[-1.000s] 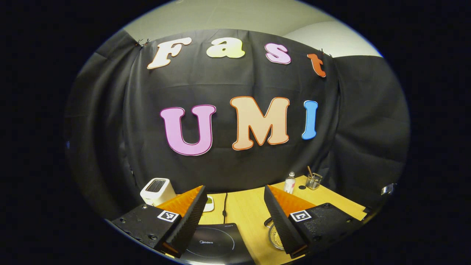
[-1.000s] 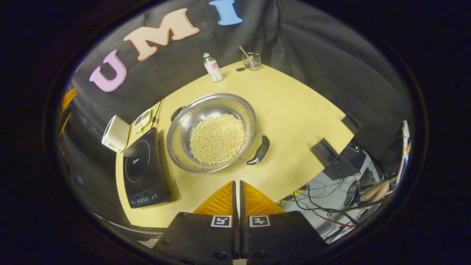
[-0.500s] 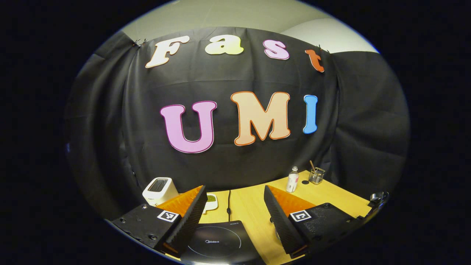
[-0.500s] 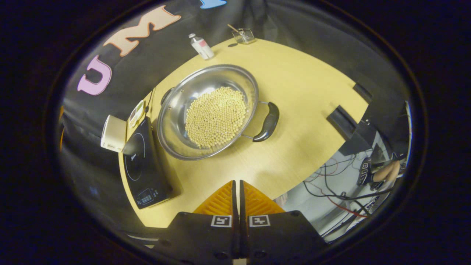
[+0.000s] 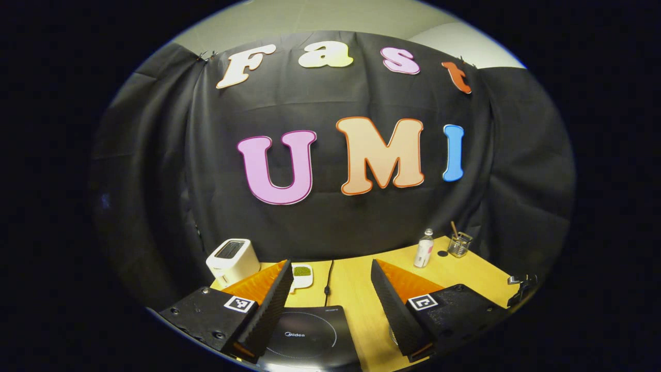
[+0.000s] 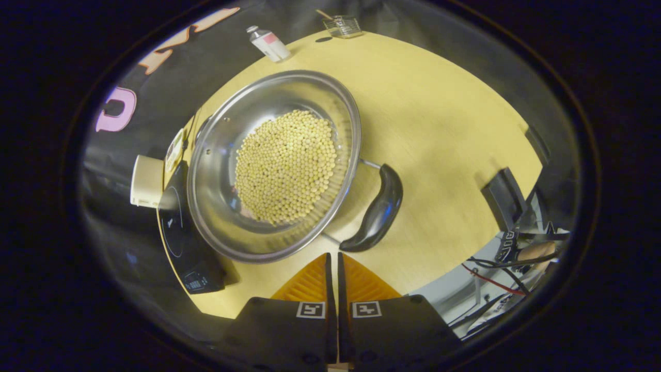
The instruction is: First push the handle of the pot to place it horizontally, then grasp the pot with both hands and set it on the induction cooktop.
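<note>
A steel pot (image 6: 217, 206) holding yellow beans stands on the yellow table (image 6: 439, 129). Its black near handle (image 6: 379, 209) sticks out to the lower right at a slant; a far handle (image 6: 203, 124) peeks over the opposite rim. My right gripper (image 6: 333, 254) is shut with nothing in it, its tips just below the near handle's lower end. The black induction cooktop (image 6: 178, 232) lies left of the pot. In the left gripper view the cooktop (image 5: 310, 336) lies below and between the fingers of my open left gripper (image 5: 330, 263), which holds nothing.
A white toaster (image 5: 232, 256) and a small dish (image 5: 302, 272) sit behind the cooktop. A bottle (image 6: 268, 44) and a glass with a stick (image 6: 343, 26) stand at the table's far side. Black clamps (image 6: 508, 191) grip the right edge, with cables (image 6: 490, 268) on the floor beyond.
My right gripper, still shut, has come down and forward toward the pot's near handle, so the pot looks much larger. The left gripper has shifted slightly and stays open.
</note>
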### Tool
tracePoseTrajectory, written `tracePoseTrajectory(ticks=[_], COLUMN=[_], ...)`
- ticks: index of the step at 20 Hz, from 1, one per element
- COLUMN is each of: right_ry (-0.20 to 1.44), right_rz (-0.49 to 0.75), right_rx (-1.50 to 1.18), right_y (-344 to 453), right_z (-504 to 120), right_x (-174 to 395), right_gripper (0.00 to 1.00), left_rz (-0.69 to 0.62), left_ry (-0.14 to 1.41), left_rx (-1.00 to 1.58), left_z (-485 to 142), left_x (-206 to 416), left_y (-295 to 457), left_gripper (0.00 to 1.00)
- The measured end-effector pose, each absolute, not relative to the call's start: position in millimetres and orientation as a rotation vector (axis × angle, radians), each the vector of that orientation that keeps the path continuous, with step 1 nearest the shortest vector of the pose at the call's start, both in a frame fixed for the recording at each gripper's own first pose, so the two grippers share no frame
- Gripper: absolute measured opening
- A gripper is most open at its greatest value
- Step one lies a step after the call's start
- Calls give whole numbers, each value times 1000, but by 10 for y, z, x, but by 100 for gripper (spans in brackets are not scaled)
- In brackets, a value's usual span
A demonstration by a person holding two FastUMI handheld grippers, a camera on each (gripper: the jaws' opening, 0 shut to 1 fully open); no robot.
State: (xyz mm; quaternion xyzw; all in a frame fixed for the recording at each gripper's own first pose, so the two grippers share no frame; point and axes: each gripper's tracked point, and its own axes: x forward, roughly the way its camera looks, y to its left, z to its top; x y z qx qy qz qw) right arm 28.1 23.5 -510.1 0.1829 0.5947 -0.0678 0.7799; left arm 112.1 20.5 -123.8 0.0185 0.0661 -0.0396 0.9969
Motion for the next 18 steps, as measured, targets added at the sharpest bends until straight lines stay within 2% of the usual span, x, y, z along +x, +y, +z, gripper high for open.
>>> tracePoseTrajectory(ticks=[1, 2, 3, 4, 6, 7, 8, 9, 13, 18], right_ry=[1307, 1306, 1312, 1315, 1313, 1313, 1316, 1319, 1325, 1337], right_rz=[-132, -128, -125, -121, -111, -105, -100, -92, -60, -7], right_rx=[396, 387, 374, 365, 338, 326, 318, 313, 305, 282], right_y=[186, 83, 0, -77, -185, -222, -271, -308, -423, -498], right_z=[-5081, -5097, -5110, -5113, -5100, -5082, -5069, -5058, -5042, -5018], right_x=[285, 360, 406, 476, 651, 723, 764, 833, 975, 1098], right_gripper=[5, 0, 4, 0, 5, 0, 0, 5, 5, 5], left_rz=[-52, -33, -14, 2, 29, 40, 55, 76, 151, 178], left_ry=[133, 132, 131, 130, 127, 130, 135, 147, 183, 208], left_rx=[39, 39, 37, 33, 16, 8, 6, 12, 44, 56], left_z=[-1246, -1247, -1257, -1263, -1266, -1288, -1310, -1348, -1438, -1500], left_x=[1129, 1124, 1111, 1102, 1096, 1094, 1099, 1093, 1074, 1003], left_y=[242, 264, 282, 297, 310, 307, 314, 339, 370, 242], left_gripper=[93, 92, 92, 92, 93, 94, 92, 92, 93, 92])
